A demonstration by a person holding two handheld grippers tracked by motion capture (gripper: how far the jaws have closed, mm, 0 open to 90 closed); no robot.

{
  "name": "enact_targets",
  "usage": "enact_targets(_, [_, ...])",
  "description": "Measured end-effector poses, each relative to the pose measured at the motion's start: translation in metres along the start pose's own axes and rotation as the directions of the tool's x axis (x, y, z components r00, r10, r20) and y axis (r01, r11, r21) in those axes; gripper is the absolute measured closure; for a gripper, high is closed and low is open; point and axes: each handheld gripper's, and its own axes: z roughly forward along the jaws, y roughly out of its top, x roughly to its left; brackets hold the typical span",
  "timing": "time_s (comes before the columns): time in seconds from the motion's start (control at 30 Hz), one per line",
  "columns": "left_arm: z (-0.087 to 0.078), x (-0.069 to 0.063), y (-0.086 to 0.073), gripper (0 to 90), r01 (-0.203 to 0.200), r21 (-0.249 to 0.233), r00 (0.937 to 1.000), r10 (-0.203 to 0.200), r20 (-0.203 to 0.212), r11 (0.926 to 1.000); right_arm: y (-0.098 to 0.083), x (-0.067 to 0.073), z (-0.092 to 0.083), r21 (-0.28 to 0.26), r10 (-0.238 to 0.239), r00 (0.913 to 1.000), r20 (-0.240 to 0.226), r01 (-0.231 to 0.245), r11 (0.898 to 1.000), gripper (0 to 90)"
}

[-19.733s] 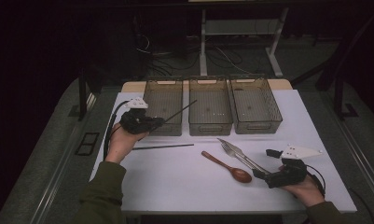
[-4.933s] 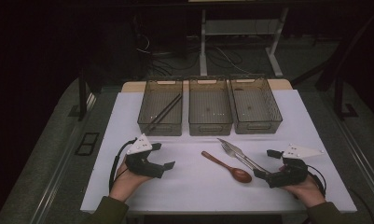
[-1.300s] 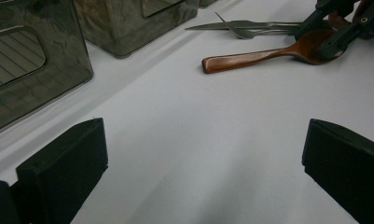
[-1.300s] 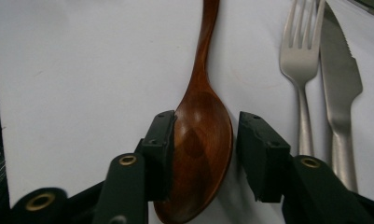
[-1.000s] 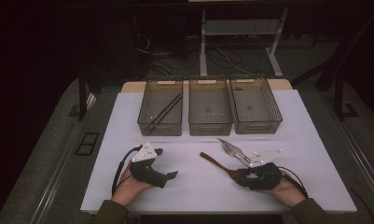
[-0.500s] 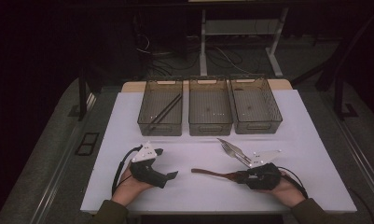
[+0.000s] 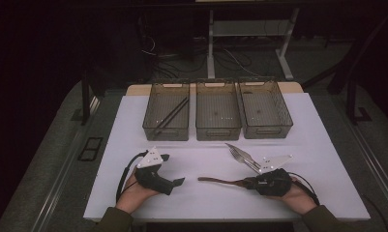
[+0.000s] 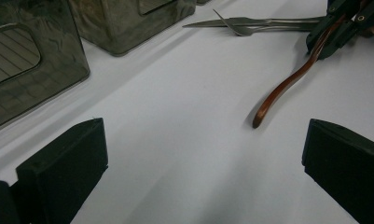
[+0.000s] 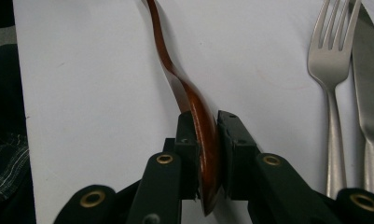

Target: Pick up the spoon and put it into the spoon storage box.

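The right tool (image 9: 205,140) has just been closing and now pinches the bowl of the wooden spoon (image 9: 194,107), whose handle lies out along the white worktop (image 7: 206,203) beside the fork (image 7: 240,154) and knife (image 9: 369,84). The left tool (image 7: 174,170) rests wide open, holding nothing. Sorting looks under way (chopsticks (image 7: 170,116) already lie in the left bin (image 7: 166,133)); next comes lifting the spoon toward the empty middle bin (image 7: 218,131), probably.

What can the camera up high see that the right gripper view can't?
High view alone: three bins, the left bin holding chopsticks, and the left gripper with jaws open. Right gripper view alone: up close, the right gripper has just been closing, and its jaws now squeeze the wooden spoon. Both: the spoon, fork, knife and white table.
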Motion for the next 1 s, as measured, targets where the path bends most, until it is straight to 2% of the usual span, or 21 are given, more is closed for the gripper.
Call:
enact_targets(0.17, [0.000, 0.000, 0.000, 0.0, -0.004, 0.000, 1.0000, 0.004, 0.002, 1.0000, 0.000, 0.000, 0.000, 0.001, -0.012, 0.9999, 0.000, 0.012, 1.000, 78.3])
enact_targets(0.4, [0.000, 0.000, 0.000, 0.0, -0.012, 0.006, 0.9999, 0.012, 0.002, 0.9999, 0.001, -0.003, -0.004, -0.011, -0.002, 1.0000, 0.007, 0.002, 1.000, 78.6])
enact_targets(0.8, [0.001, 0.000, 0.000, 0.0, -0.009, 0.003, 0.9999, 0.009, 0.007, 1.0000, 0.005, -0.012, -0.018, -0.061, 0.057, 0.9970, 0.052, -0.054, 0.997, 78.6])
enact_targets(1.0, [0.001, 0.000, -0.001, 0.0, -0.004, 0.002, 1.0000, 0.004, 0.004, 1.0000, 0.008, -0.017, -0.026, -0.085, 0.088, 0.9916, 0.095, -0.081, 0.993, 78.6])
